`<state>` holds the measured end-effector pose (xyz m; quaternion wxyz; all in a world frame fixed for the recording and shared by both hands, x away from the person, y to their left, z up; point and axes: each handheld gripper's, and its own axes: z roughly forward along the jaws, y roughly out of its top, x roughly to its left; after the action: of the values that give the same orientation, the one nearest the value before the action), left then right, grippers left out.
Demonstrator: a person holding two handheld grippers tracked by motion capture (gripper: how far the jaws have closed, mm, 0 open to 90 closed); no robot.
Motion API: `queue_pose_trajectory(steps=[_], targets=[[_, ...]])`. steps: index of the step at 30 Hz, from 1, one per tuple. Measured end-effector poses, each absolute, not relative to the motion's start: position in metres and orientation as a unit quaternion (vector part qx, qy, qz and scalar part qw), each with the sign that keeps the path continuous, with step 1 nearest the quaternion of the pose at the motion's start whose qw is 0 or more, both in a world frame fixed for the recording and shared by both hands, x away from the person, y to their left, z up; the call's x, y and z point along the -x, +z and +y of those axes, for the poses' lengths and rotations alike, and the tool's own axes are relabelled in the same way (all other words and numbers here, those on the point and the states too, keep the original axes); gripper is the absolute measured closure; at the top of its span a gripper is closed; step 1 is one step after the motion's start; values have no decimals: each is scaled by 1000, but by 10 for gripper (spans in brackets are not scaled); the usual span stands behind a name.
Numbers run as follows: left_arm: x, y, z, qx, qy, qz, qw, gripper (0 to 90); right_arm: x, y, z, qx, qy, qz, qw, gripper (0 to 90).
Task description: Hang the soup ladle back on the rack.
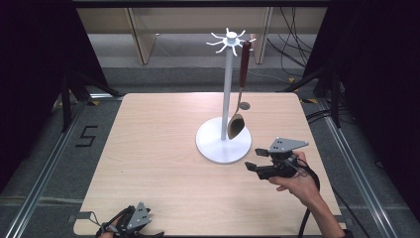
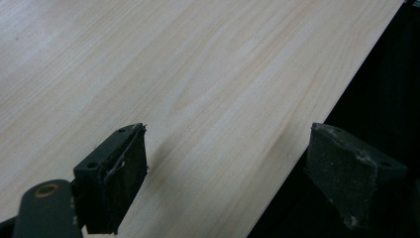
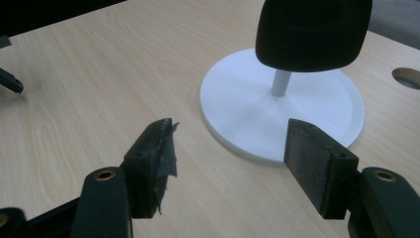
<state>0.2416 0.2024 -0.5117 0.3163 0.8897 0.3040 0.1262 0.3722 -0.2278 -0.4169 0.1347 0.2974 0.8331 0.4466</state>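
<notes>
While both grippers' fingers stand released, the brown-handled wooden spoon (image 1: 236, 124) hangs on the white stand (image 1: 224, 146).

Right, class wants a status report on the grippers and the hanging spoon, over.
Left gripper open, near table edge. Right gripper open, empty, beside stand base. Spoon hangs from rack hook. Nothing in the way.

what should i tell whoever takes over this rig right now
Right gripper: open, nothing between the jaws, low over the table beside the stand's round base.
Left gripper: open, empty, at the table's near edge.
Spoon: hangs from a hook at the top of the white stand, bowl down near the base.
Done: spoon is hung.
Left: by the look of it, nothing but drawing the right gripper clear.
</notes>
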Motion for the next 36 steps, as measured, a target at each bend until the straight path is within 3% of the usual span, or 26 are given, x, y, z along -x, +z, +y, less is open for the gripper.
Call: queue_pose_trajectory(steps=[36], targets=[[-242,-512,202,-890,127,305,315,153,-350,-443,-228,-280,437,846,121,336]])
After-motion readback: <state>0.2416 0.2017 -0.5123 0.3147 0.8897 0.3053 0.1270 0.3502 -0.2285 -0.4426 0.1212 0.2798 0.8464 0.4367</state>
